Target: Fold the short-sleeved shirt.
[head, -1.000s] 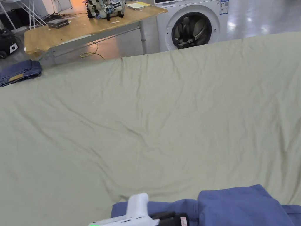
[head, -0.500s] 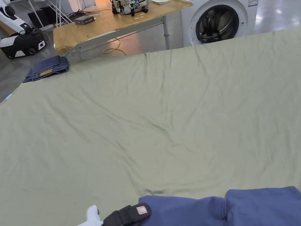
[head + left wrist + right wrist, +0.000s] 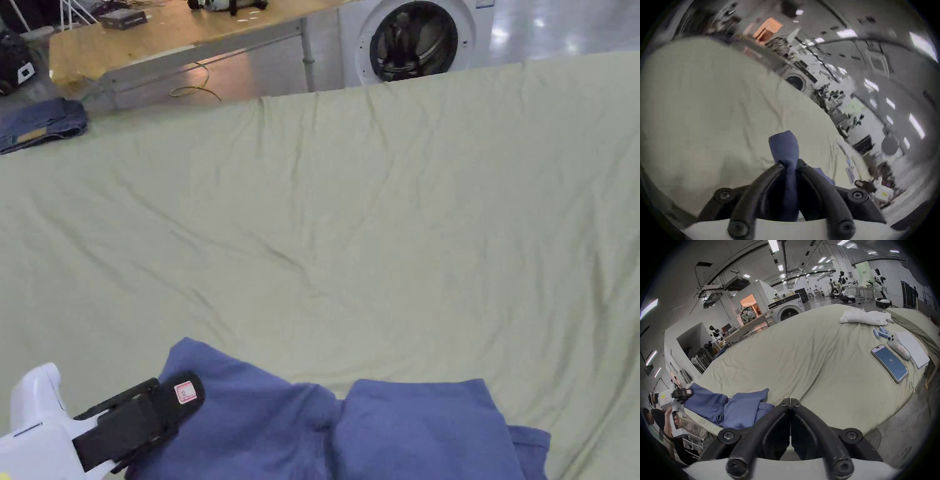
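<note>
Since half a second ago the left gripper [image 3: 159, 406] shows more fully in the head view, now at the lower left, and more of the blue short-sleeved shirt [image 3: 375, 431] is in sight, its left part spread toward the gripper. Camera also shifted, so part of this is framing.

Left gripper: jaws closed on a bunched fold of shirt fabric; in the left gripper view the cloth [image 3: 784, 149] passes between the two tips and sticks out beyond them. View is motion-blurred.

Right gripper [image 3: 790, 402]: jaws together, tips meeting, nothing between them. It sits just beside the shirt's right edge, over the near rim of the bed.

Shirt lies crumpled at the near edge of the pale green bed sheet [image 3: 350, 237].

Far right on the sheet: phone [image 3: 889, 365], white controller [image 3: 898, 345], blue batteries [image 3: 881, 334], white garment [image 3: 865, 318]. Washing machine [image 3: 412, 40] beyond the bed; folded jeans [image 3: 40, 122] at far left.
</note>
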